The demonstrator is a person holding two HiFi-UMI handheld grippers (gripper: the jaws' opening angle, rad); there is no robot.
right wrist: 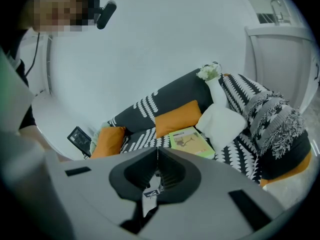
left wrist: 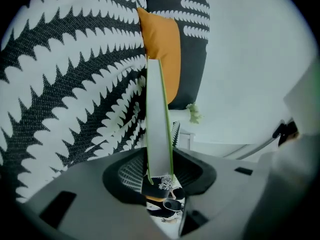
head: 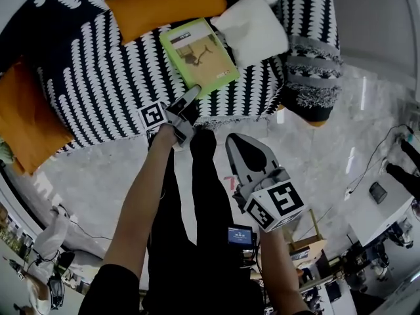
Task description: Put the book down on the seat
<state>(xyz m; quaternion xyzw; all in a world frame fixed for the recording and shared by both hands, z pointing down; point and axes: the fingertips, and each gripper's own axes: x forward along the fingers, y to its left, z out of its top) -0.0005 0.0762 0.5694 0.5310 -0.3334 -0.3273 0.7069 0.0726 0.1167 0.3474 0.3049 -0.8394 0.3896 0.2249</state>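
The green book (head: 199, 56) is held flat at the patterned seat (head: 105, 77), upper centre, its near edge pinched by the left gripper (head: 189, 99). The right gripper (head: 236, 143), at lower centre, is pressed together with nothing in it.

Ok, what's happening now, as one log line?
left gripper: shut on book | book: lying on seat | right gripper: shut, empty

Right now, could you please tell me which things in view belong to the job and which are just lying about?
Part of the job:
- green book
- patterned sofa seat
- left claw, clamped on the book's edge

Just lying about:
- orange cushions
- white pillow
- right claw, shut and empty
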